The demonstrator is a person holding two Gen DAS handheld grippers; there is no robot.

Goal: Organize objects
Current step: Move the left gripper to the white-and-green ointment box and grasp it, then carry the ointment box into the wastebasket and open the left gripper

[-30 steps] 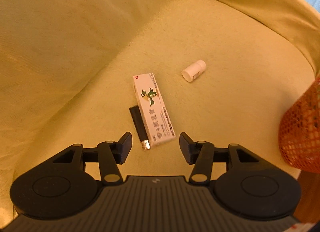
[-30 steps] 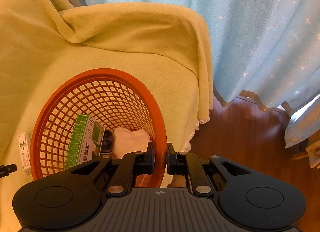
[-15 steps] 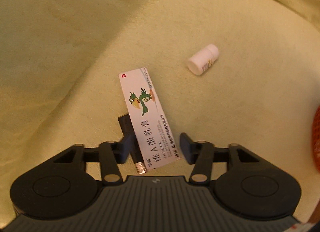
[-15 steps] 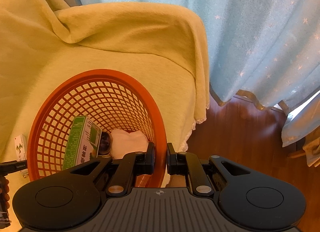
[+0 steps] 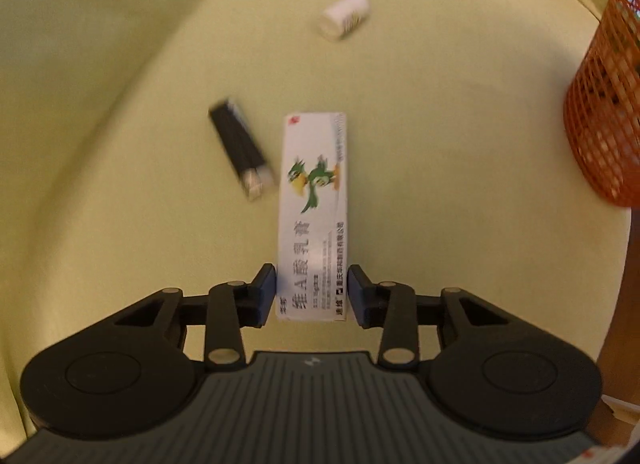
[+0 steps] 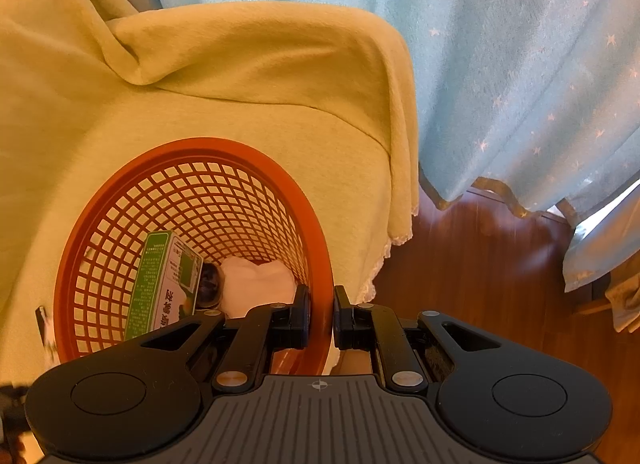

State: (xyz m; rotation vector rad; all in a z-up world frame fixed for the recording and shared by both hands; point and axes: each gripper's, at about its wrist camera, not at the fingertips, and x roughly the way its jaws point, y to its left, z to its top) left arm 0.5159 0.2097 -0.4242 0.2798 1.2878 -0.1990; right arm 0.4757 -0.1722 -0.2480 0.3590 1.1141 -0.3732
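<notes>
On my left wrist view, my left gripper [image 5: 312, 291] has its fingers pressed against both long sides of the white ointment box [image 5: 313, 220], pinching its near end; the rest of the box runs straight ahead from the fingertips. Just left of the box and ahead of my left finger, a black lighter [image 5: 242, 153] lies on the yellow blanket [image 5: 440, 184], apart from the box. Farther ahead and slightly right, a small white bottle [image 5: 345, 15] lies on its side. The orange basket [image 5: 604, 112] stands well off to the right.

On my right wrist view, my right gripper [image 6: 321, 316] clamps the basket's [image 6: 188, 148] rim between nearly closed fingers. Inside, ahead-left of the fingers, a green box [image 6: 166, 284] leans beside something white [image 6: 256, 284]. To the right hangs a blue curtain [image 6: 500, 64] over wooden floor [image 6: 480, 272].
</notes>
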